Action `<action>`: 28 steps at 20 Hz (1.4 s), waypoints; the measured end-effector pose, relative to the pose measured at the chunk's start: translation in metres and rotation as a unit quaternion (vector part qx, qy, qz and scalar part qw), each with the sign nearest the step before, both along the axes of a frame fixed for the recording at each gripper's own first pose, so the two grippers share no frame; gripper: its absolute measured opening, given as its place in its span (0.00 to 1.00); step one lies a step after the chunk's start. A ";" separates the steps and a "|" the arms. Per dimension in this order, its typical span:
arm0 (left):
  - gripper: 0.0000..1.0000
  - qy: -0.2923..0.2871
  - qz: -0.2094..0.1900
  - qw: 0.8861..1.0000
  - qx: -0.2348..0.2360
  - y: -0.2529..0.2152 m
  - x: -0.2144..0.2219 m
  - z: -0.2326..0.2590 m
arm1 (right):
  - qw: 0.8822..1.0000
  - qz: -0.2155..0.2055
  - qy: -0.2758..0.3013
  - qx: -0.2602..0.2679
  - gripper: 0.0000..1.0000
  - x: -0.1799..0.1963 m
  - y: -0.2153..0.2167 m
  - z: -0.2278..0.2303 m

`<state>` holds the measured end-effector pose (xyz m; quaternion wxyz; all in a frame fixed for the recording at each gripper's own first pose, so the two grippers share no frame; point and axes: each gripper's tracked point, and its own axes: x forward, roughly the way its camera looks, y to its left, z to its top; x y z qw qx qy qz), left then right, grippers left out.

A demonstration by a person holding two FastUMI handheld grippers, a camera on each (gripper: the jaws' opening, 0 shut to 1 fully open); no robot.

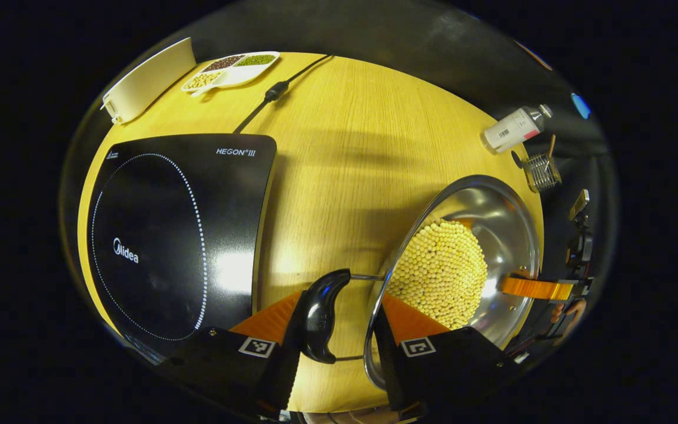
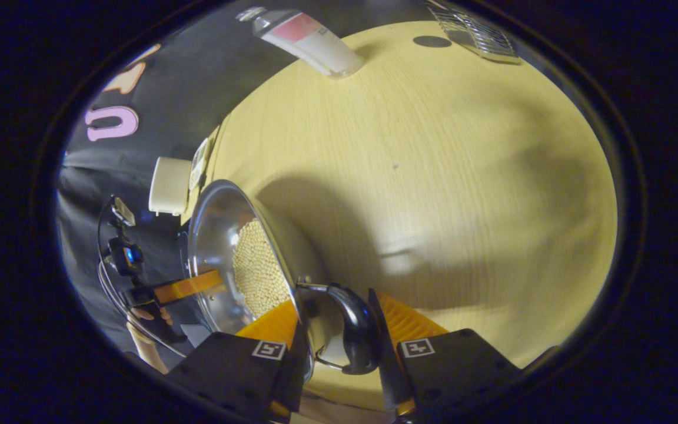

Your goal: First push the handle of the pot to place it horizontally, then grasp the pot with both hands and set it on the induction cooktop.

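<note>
Beans (image 1: 440, 272) fill the pot (image 1: 492, 212); each gripper (image 1: 335, 338) (image 2: 339, 347) straddles a handle, grip uncertain.

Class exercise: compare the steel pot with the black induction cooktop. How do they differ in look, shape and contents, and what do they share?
The pot is shiny, round and deep; the cooktop is matt black, flat and roughly square with rounded corners. The pot holds pale beans; the cooktop carries nothing. The pot has black side handles, each between a gripper's fingers; the cooktop has none visible. Both are above the same wooden table.
</note>
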<state>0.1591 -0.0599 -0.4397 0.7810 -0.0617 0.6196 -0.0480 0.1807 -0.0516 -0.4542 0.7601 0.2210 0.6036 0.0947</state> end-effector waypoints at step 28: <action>0.58 -0.010 -0.061 0.998 -0.011 0.121 -0.069 0.105 | 0.999 -0.019 -0.029 0.018 0.51 -0.106 0.132 0.080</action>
